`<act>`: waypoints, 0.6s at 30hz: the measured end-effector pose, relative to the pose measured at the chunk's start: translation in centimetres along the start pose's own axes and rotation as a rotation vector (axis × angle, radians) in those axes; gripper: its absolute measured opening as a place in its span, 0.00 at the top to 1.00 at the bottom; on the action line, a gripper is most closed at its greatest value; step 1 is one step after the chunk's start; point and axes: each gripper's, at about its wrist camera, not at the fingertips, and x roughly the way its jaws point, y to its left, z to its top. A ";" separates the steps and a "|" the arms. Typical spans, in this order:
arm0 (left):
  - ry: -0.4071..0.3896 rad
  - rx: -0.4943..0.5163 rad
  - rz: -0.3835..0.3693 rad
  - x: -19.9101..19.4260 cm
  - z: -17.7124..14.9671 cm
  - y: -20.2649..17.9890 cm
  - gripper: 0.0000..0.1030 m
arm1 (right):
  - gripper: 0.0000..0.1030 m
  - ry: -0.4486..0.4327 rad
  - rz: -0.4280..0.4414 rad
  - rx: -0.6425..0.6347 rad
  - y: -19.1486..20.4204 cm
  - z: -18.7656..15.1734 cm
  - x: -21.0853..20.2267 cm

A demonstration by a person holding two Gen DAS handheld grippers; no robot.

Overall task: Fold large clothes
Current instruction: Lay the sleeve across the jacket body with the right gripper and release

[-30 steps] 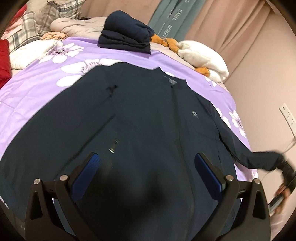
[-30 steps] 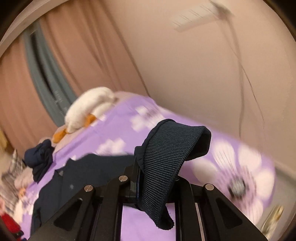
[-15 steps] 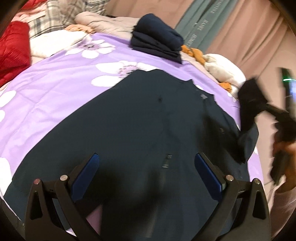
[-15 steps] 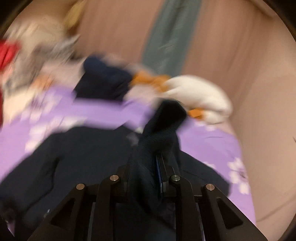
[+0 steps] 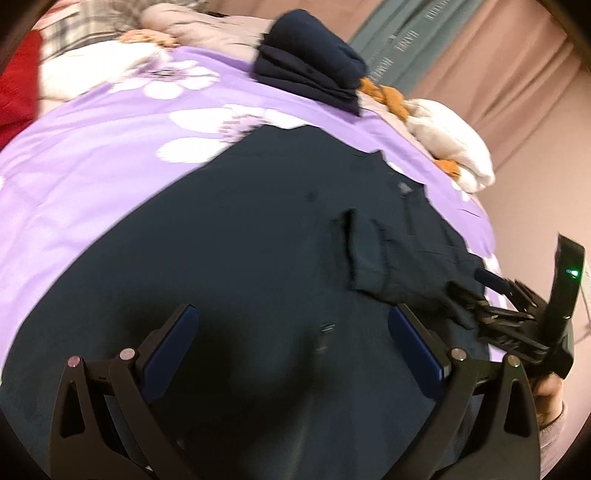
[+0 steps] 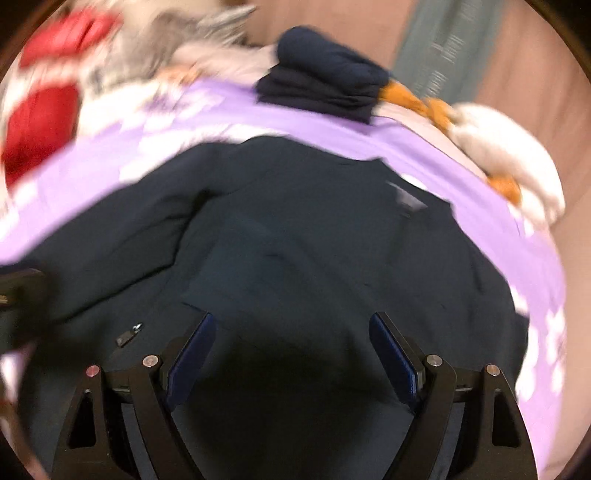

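A dark navy jacket lies spread, front up, on the purple flowered bedsheet. Its right sleeve is folded inward across the chest, cuff end toward the middle. My left gripper hovers open over the lower body of the jacket, nothing between its blue pads. My right gripper is over the jacket near the folded sleeve; its jaws are opening and no cloth is pressed between the pads. In the left wrist view the right gripper shows at the jacket's right edge, held by a hand.
A folded stack of navy clothes sits at the far side of the bed. Beside it lies a white and orange plush toy. Red cloth and plaid cloth pile at the far left. A wall runs close along the bed's right side.
The right gripper swung in from the bed's right edge with the sleeve cuff, laid the sleeve across the jacket, and went from shut on the cuff to open. The left gripper shifted slightly.
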 end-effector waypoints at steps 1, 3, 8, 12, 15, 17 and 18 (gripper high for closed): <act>0.006 0.008 -0.025 0.5 0.4 -0.8 0.00 | 0.18 -0.017 -0.001 0.066 -2.5 -0.4 -0.7; 0.011 0.015 -0.050 1.4 1.2 -2.1 0.01 | 0.18 -0.043 -0.027 0.166 -6.7 -1.3 -1.4; 0.042 0.043 -0.117 5.2 3.8 -6.8 0.10 | 0.19 -0.049 -0.017 0.456 -15.1 -5.9 -2.0; 0.107 0.080 -0.145 9.9 5.4 -10.2 0.57 | 0.38 -0.037 -0.025 0.560 -17.6 -7.4 0.3; 0.175 0.085 -0.124 13.0 5.3 -10.9 0.79 | 0.50 -0.004 -0.013 0.606 -18.8 -7.9 2.7; 0.207 0.094 -0.081 14.1 4.6 -10.6 0.79 | 0.51 0.011 -0.013 0.602 -18.9 -7.9 3.6; 0.219 0.109 -0.058 14.5 4.1 -10.3 0.79 | 0.51 0.023 -0.047 0.585 -18.7 -7.6 4.3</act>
